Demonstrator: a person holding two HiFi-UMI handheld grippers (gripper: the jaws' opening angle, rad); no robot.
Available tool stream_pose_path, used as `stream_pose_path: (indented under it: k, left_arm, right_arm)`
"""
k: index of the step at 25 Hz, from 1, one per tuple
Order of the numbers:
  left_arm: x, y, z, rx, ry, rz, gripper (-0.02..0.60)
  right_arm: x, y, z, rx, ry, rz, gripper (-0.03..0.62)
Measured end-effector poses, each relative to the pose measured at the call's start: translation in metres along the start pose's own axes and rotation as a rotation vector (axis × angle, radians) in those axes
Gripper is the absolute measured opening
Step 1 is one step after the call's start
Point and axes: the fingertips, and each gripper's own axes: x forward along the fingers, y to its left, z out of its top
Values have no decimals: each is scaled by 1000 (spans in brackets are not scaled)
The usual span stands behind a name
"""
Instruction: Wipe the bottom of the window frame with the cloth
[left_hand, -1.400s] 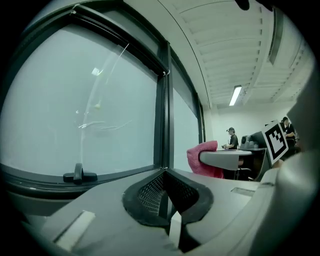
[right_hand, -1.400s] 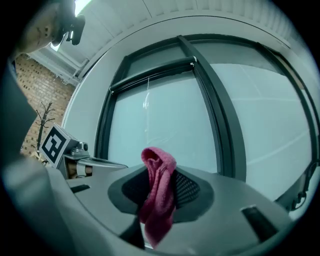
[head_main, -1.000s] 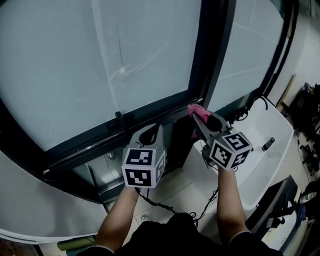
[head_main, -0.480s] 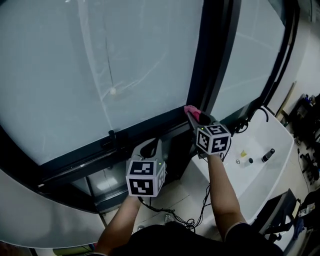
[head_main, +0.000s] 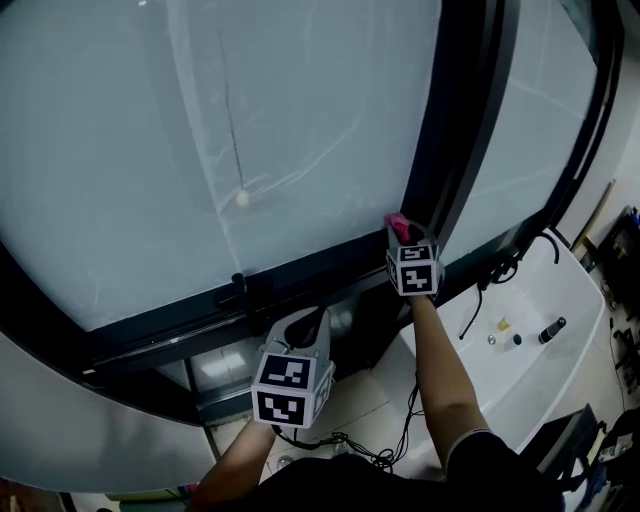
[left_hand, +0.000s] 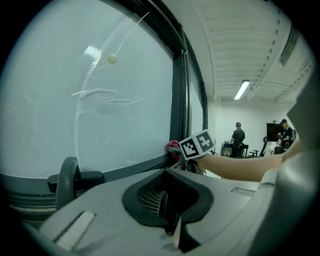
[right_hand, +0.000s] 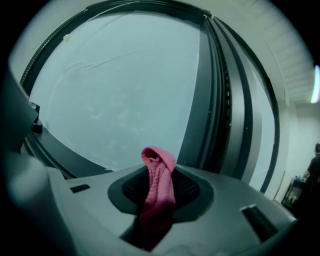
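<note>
Head view, read left to right: we list a large frosted pane (head_main: 200, 130) filling the upper left, and below it the dark bottom rail of the window frame (head_main: 170, 318), which runs from lower left up toward centre. A small dark latch (head_main: 240, 285) stands on that rail. Below centre we record the left gripper (head_main: 308, 318), held off the frame and well apart from the cloth. The left gripper view shows its jaws together with nothing between them. Right of centre we note the right gripper (head_main: 402, 234), pointed into the corner where the rail meets the dark upright (head_main: 455, 130). Its jaws are clamped on the pink cloth (head_main: 397, 221). The cloth's free tip sits at that corner and seems to touch the rail. The right gripper view shows the cloth (right_hand: 159, 172) pinched lengthwise and folded over at the tip, before the pane. At lower right we enter a white surface (head_main: 530, 365), which bears a dark bottle (head_main: 552, 330) and a black cable (head_main: 478, 292).
</note>
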Motion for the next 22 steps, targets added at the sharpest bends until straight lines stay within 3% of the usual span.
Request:
stream_pose_path:
  k: [6,9,15,22]
  left_arm:
    - [-18,10,3,6,-15,3,8]
    - [-29,19,3,-10,-33,23,8]
    - [-46,27,-6,-46,-39,33,8]
    - [-64,37,-20,-76,-20,71,8]
  right_arm:
    - [7,17,-8,-50,87,44,114]
    - [0,38,-7,-55,86,119,113]
    - [-28,123,14,-78,65,307,112]
    - [-61,217,41,-105,17,459,112]
